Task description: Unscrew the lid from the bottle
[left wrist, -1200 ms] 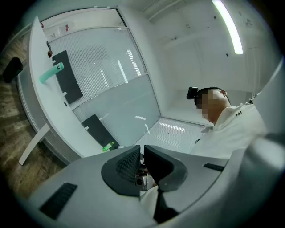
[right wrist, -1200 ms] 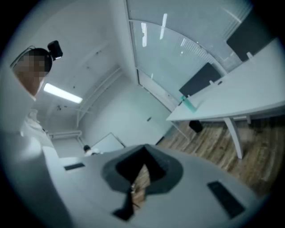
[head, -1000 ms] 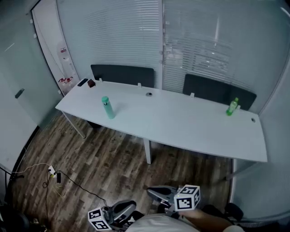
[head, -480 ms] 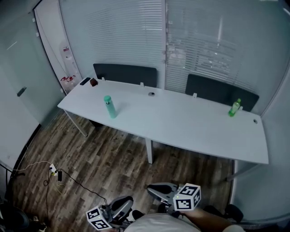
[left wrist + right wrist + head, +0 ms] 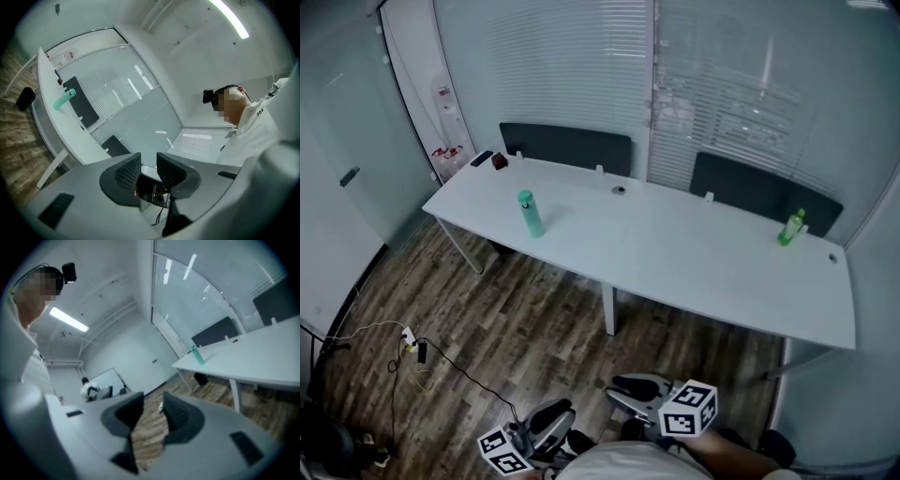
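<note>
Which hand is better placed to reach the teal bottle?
Left, probably: the teal bottle stands roughly ahead of the left tool; the right tool sits further right. Both are far off, jaws opening, empty.

The table [image 5: 675, 253] is viewed by the head view from high up and well away, steeply down across the wooden floor [image 5: 516, 328] toward its long near edge. Both gripper views are held low, rolled and tilted up toward the ceiling [image 5: 197, 42]. The table and the teal bottle [image 5: 530, 214] near its left end are shared by all three, far off.
</note>
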`<state>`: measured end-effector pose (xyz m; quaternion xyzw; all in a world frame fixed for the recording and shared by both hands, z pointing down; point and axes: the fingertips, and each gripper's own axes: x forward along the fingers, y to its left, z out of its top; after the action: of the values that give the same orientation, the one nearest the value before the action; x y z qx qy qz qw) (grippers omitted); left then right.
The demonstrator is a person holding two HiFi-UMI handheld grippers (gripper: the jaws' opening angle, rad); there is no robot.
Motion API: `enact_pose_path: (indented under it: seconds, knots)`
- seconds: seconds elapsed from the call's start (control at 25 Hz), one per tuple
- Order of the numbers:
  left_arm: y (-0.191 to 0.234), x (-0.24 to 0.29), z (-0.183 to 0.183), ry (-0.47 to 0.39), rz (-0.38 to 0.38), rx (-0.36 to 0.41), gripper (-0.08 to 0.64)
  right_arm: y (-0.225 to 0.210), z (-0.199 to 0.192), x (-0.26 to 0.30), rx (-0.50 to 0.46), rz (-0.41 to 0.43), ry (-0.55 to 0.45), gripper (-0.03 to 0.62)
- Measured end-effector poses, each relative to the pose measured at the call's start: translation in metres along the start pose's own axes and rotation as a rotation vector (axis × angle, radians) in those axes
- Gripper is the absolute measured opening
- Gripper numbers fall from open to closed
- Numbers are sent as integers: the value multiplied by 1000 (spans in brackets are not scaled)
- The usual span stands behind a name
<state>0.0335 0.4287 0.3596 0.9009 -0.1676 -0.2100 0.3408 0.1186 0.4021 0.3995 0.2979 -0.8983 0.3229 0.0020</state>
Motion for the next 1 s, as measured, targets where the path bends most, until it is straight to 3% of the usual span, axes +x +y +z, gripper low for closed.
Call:
enact_pose_path:
  seconds: [0.68, 1.0]
  knots:
    - [1, 53, -24, -38, 38, 2, 103, -45, 9, -37, 12, 32, 39, 127]
    - [13, 52, -15, -50, 84, 11, 103, -59, 17, -27, 18, 43, 40, 126]
